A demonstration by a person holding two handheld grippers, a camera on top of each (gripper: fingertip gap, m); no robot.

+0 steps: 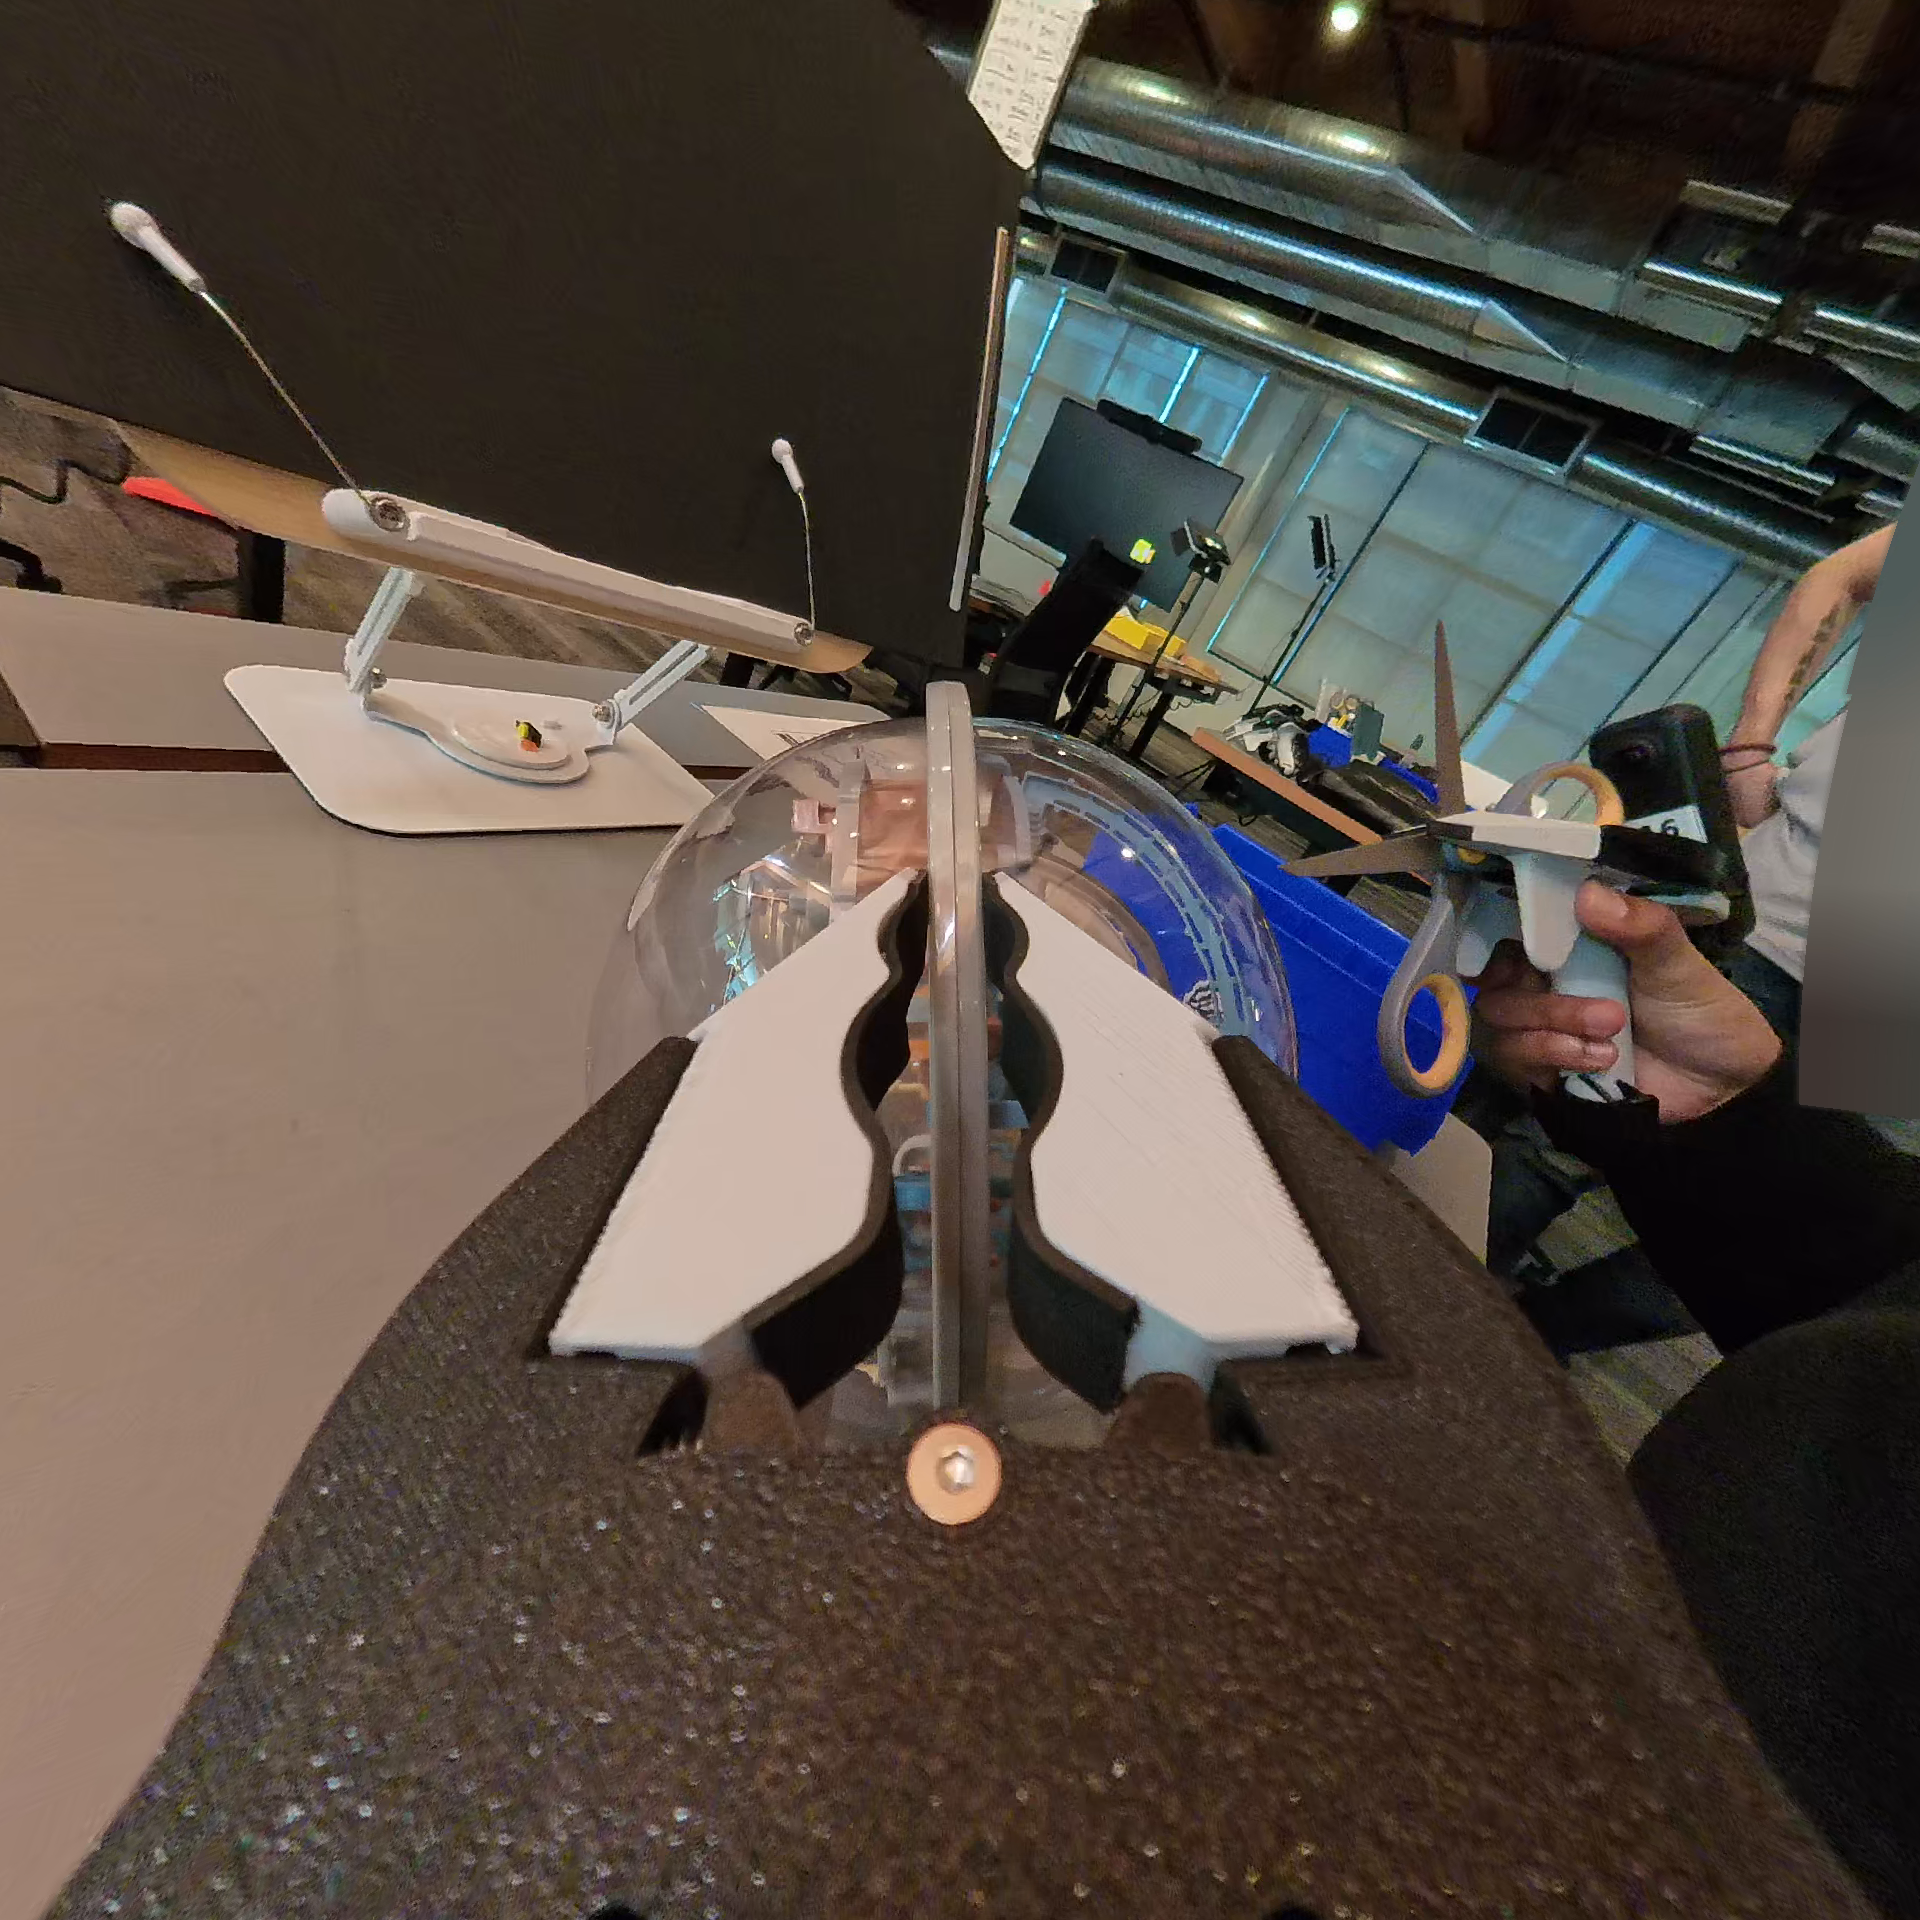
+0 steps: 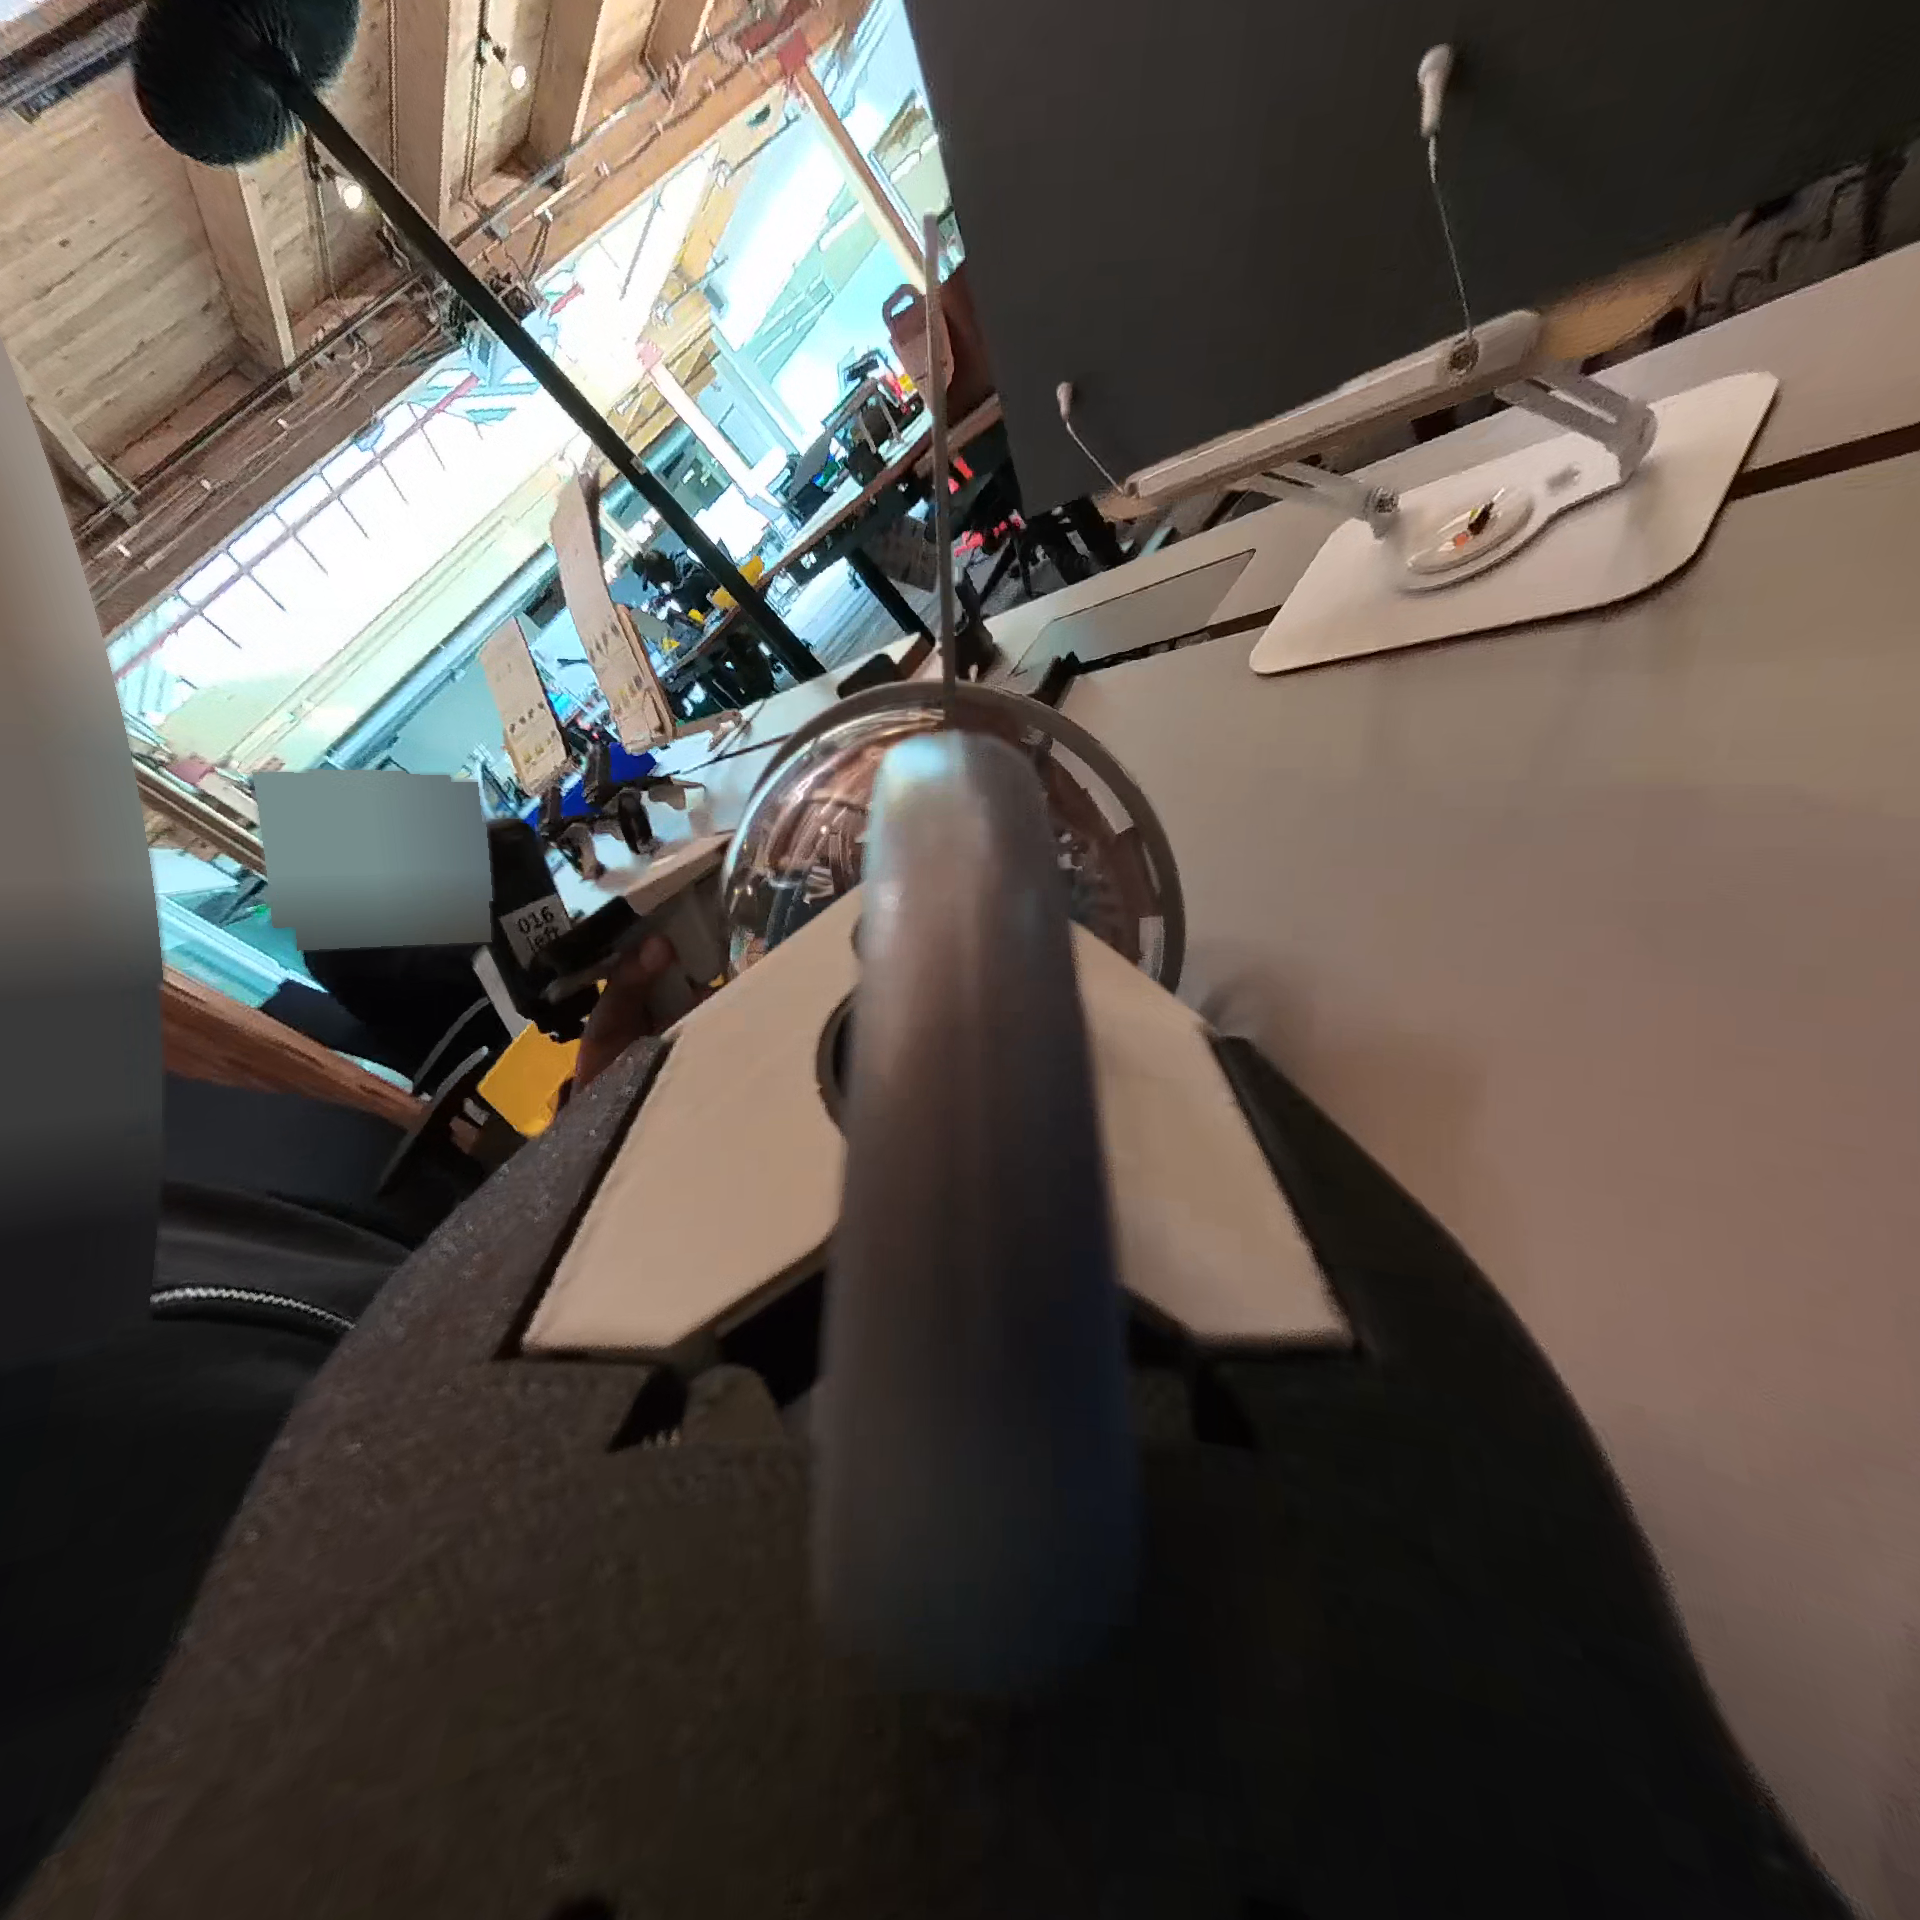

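Grey desk point(image 1: 260, 1039) fills the left wrist view, with a black board standing behind it and a workshop hall with ducts and windows to the right. On the desk's far edge sits a white stand point(image 1: 468, 717) on a flat white base, with two thin wires rising from its bar. The left gripper point(image 1: 951, 904) has its white fingers point(image 1: 769, 1122) pinching the flat rim of a clear dome point(image 1: 1122, 873), which is held on edge between them. Behind the dome lies a blue bin point(image 1: 1330, 966) past the desk's right edge. Farther right, a hand point(image 1: 1642, 997) holds the right gripper point(image 1: 1351, 847), closed on grey scissors point(image 1: 1439, 894) with the blades spread apart.

From the right wrist view, the desk point(image 2: 1558, 987) runs off to the right, the white stand point(image 2: 1455, 509) near its far edge. The right gripper point(image 2: 961, 914) clamps the blurred grey scissors point(image 2: 966, 1195) between its pale fingers point(image 2: 727, 1174); one thin blade points up. Just beyond, the clear dome point(image 2: 810, 862) is held above the desk's left edge
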